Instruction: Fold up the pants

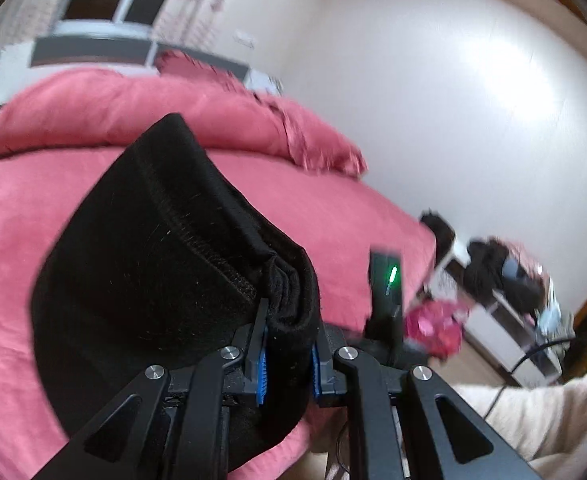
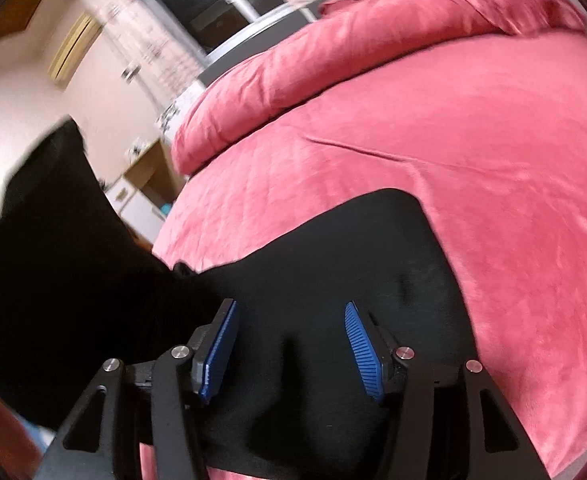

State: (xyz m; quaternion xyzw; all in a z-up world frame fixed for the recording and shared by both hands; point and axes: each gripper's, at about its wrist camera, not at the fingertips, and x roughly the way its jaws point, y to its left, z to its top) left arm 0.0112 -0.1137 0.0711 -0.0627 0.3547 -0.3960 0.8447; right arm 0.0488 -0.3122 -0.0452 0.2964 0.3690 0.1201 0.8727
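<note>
Here, over the pink velvety bedspread (image 2: 473, 168), my left gripper (image 1: 287, 356) pinches a bunched fold of the black knit pants (image 1: 153, 264) aloft, while my right gripper (image 2: 291, 350) hangs unclenched, pads clear of the cloth spread beneath.

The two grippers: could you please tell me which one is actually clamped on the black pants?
The left gripper: its blue pads pinch a folded edge of the pants. The right gripper stands open above the cloth.
</note>
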